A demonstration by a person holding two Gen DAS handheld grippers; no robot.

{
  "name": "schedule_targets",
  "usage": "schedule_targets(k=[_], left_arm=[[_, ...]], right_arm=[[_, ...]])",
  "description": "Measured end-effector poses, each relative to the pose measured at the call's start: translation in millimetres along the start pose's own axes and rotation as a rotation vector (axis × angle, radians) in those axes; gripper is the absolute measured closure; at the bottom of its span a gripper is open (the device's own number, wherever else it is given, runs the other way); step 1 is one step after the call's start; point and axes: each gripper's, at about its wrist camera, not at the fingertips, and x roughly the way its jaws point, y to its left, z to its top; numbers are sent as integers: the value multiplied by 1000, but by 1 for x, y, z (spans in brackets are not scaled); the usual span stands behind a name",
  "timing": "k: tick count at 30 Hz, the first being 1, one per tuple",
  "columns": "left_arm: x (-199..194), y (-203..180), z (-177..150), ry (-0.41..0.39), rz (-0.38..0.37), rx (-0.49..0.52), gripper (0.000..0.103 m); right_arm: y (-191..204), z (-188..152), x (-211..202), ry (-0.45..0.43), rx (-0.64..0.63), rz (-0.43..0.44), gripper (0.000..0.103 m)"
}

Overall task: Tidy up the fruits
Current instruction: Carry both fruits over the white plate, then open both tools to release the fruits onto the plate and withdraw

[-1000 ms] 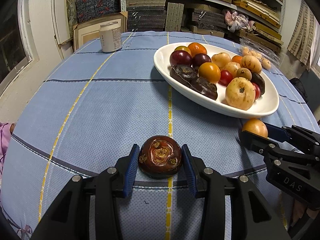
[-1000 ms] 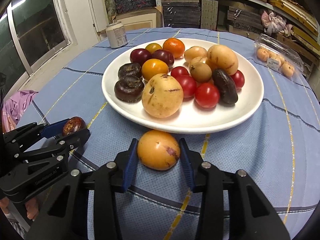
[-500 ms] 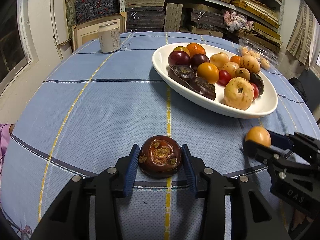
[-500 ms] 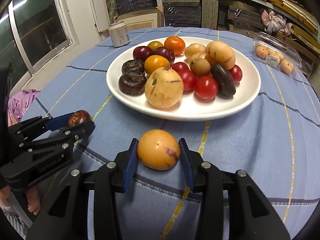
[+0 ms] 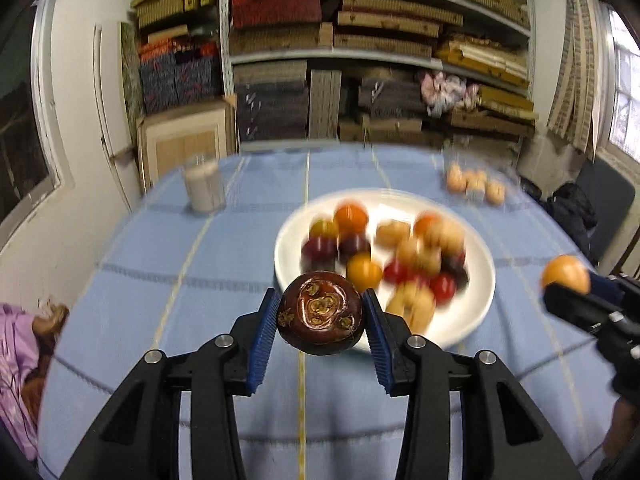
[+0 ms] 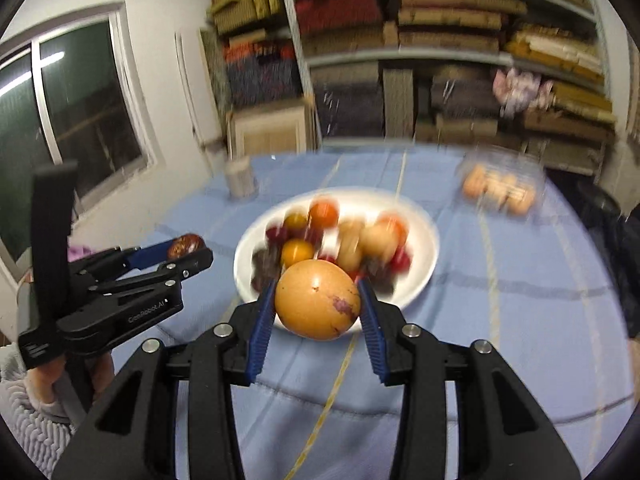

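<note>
My left gripper (image 5: 320, 316) is shut on a dark brown mangosteen (image 5: 320, 314) and holds it in the air in front of the white plate (image 5: 480, 256) of mixed fruits. My right gripper (image 6: 318, 300) is shut on a yellow-orange round fruit (image 6: 318, 300), also lifted above the blue cloth before the plate (image 6: 424, 236). Each gripper shows in the other's view: the right one with its fruit at the right in the left wrist view (image 5: 566, 276), the left one with the mangosteen at the left in the right wrist view (image 6: 184, 246). The plate's fruits are blurred.
A white can (image 5: 202, 186) stands at the table's far left. A clear pack of small pale fruits (image 5: 474, 184) lies at the far right. Shelves of stacked boxes (image 5: 360, 40) rise behind the table. A pink cloth (image 5: 16, 356) lies off the left edge.
Both grippers have risen off the table with their fruits still held and pulled back from the plate. The view is now higher and blurred by motion.
</note>
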Motion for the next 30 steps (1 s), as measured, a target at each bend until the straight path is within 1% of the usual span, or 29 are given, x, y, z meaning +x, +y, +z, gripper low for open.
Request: schedule_targets(k=[7,9,11,13,14,15,16,18,21,24,29,30], left_arm=[[-27,-3,69,-107,2,6,60],[-23,-8,82,-123,18,20,60],[-10,-12,87,-109,19,28,60],[16,-15,85,-65,13,25,60],[31,-15,81,-38,12,20,60],[45,-15,77,-12,10,15,60],[63,-16,71,25,9,8,60],[88,-15,58,74,7,0,60],[123,-12,41,143,8,-5,60],[137,-7,33,168,5,-11,60],[143,-4,27,169,12,-2,60],[143,-5,26,172,11,-2,60]], right_arm=[[-13,67,-45,-143,-25,-39,63],[-16,81,-44,-163,-27,-47,63],[-18,88,-33,-153,-24,-47,63],[-21,86,-2,-108,-19,-42,63],[-21,83,9,-91,-17,-40,63],[-22,78,28,-60,-14,-37,63],[-23,72,47,-27,-14,-39,63],[-22,59,80,27,-25,-46,63],[-16,44,118,94,-56,-47,63],[-10,36,140,119,-109,-69,63],[-7,32,153,120,-151,-86,63],[-6,32,153,117,-155,-89,60]])
